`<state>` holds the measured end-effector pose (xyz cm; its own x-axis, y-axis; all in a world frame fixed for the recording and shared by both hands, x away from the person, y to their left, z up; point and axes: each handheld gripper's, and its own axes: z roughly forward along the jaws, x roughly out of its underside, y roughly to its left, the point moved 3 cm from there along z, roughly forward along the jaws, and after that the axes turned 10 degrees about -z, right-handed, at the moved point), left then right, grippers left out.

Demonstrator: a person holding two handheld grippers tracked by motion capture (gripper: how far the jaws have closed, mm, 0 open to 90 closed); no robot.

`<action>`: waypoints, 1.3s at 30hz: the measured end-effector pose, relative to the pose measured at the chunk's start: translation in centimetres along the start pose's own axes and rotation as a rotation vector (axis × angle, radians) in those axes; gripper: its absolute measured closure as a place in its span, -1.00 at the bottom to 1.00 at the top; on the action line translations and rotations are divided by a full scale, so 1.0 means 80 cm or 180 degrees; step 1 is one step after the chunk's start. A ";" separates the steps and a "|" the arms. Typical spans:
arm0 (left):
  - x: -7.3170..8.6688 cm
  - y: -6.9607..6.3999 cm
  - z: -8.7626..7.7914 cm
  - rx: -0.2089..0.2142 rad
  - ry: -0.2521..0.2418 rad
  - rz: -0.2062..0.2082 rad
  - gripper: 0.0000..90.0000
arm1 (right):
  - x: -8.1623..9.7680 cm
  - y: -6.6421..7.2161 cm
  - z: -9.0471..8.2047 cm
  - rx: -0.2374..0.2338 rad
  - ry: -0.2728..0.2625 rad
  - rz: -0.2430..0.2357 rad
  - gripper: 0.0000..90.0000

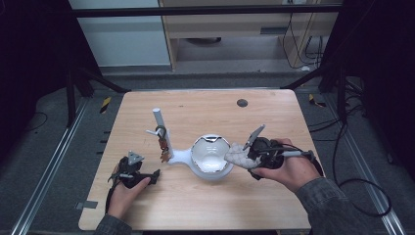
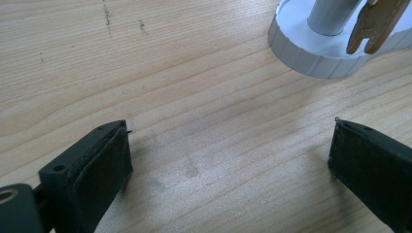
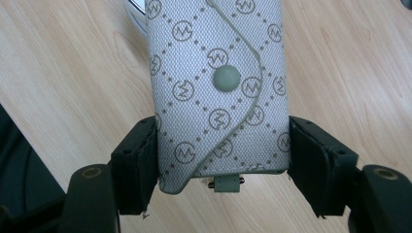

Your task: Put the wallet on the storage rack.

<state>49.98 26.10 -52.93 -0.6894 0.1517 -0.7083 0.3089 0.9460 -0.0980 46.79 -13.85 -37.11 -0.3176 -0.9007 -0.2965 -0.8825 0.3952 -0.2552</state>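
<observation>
Grey woven fabric pouch with a snap flap [image 3: 218, 92] is clamped between the right gripper [image 1: 247, 155] pads, just right of the shiny white bowl [image 1: 211, 157]; carrying is judged under way (a placement seems next); the left gripper [image 2: 228, 160] is held agape over bare wood, near the white key stand [image 1: 164, 142].

Grey monogrammed key pouch [image 3: 218, 92], snapped shut, beside bowl [image 1: 211, 157].

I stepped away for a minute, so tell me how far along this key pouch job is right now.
Done: the right gripper is shut on the grey monogrammed snap-flap key pouch, lifted beside the white bowl-shaped dish.
In hand: carrying the pouch.
Left: setting it down, perhaps in the dish or on the white peg stand. The left gripper rests open on the wooden table.
</observation>
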 end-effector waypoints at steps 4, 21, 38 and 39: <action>0.000 0.000 0.000 0.0005 0.0000 0.0002 -0.98 | -0.011 0.004 -0.002 -0.0007 0.0005 -0.0057 -0.29; 0.000 0.000 0.000 0.0011 0.0001 0.0005 -0.98 | -0.044 0.016 0.002 -0.0058 0.0007 -0.0236 -0.28; 0.000 -0.001 0.000 0.0017 -0.0005 0.0002 -0.98 | -0.066 0.024 0.019 -0.0138 0.0070 -0.0305 -0.28; 0.000 -0.001 0.000 0.0017 -0.0005 0.0003 -0.98 | -0.067 0.024 0.021 -0.0145 0.0081 -0.0326 -0.28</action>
<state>49.97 26.02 -52.94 -0.6881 0.1521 -0.7095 0.3130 0.9443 -0.1012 47.36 -7.94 -37.55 -0.2331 -0.9404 -0.2474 -0.9254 0.2927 -0.2407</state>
